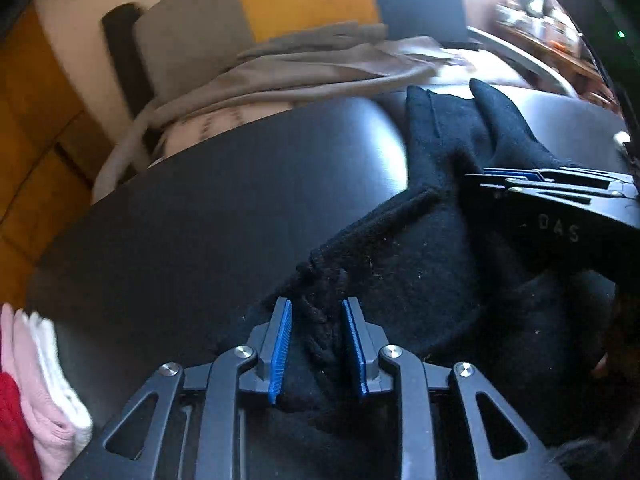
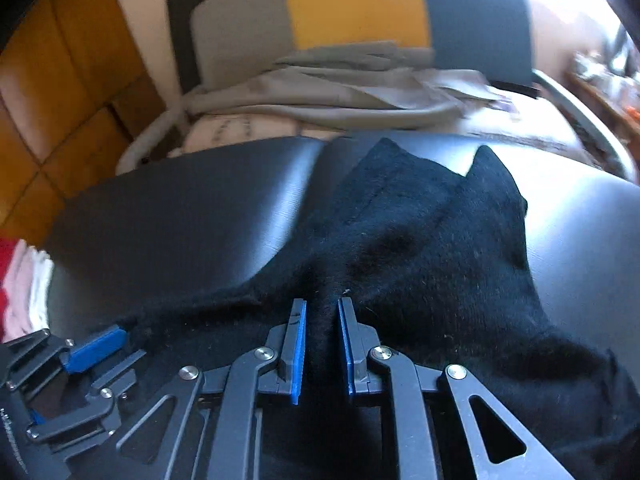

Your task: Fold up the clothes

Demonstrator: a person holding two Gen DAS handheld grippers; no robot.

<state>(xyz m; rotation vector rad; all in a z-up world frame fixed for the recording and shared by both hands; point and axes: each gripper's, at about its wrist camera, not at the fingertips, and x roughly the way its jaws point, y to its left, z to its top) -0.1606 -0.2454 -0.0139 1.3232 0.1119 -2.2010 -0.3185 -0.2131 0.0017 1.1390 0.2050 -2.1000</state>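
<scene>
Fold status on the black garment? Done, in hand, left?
Done: a folded pink, white and red stack sits at the table's left edge. In hand: right gripper pinches a ridge of the black garment; left gripper straddles its cord, pads apart. Left: it lies rumpled, unfolded.

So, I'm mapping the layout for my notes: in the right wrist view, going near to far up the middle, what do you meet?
right gripper pinching a ridge of the black garment → dark table → grey cloth pile → grey, yellow and dark panel.
</scene>
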